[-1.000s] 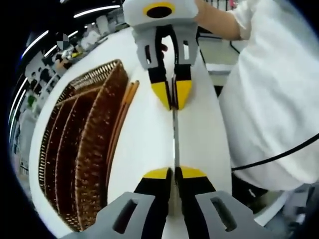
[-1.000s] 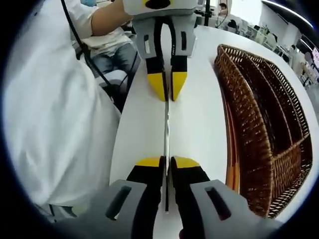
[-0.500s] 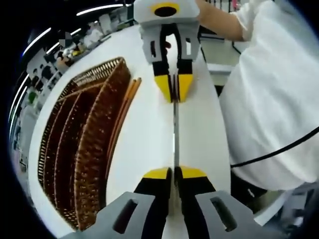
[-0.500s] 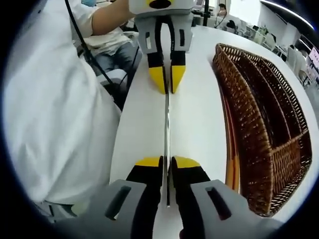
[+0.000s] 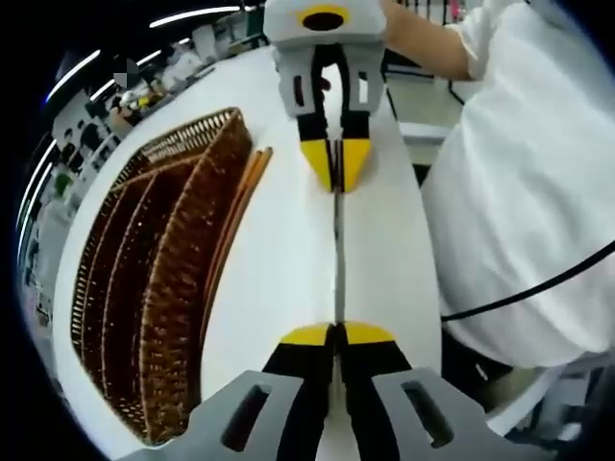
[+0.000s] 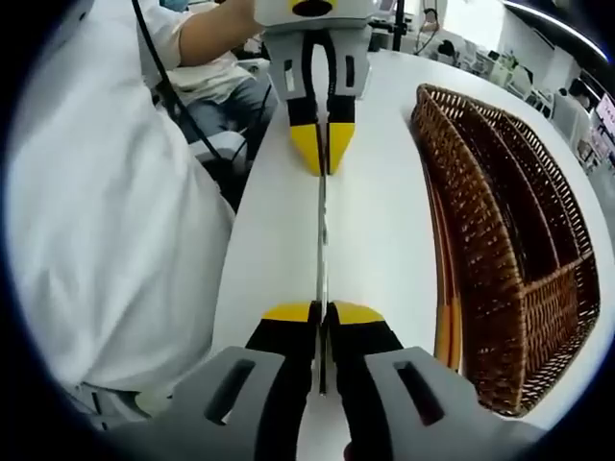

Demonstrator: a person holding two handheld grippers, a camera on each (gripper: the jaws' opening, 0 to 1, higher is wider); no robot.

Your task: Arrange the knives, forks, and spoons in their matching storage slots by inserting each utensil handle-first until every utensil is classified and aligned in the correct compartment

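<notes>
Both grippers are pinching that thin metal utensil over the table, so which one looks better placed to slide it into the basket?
No clear winner. The left gripper and right gripper each clamp one end of the utensil, equally near the basket. Which end is the handle is unclear.

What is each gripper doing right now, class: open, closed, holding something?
Left gripper: closed on one end of a thin metal utensil.
Right gripper: closed on the other end of the same utensil.

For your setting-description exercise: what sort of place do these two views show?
Probably a lab or open workroom, not a home kitchen: a round white table holding a wicker tray, long ceiling strip lights, and cluttered workbenches behind.
</notes>
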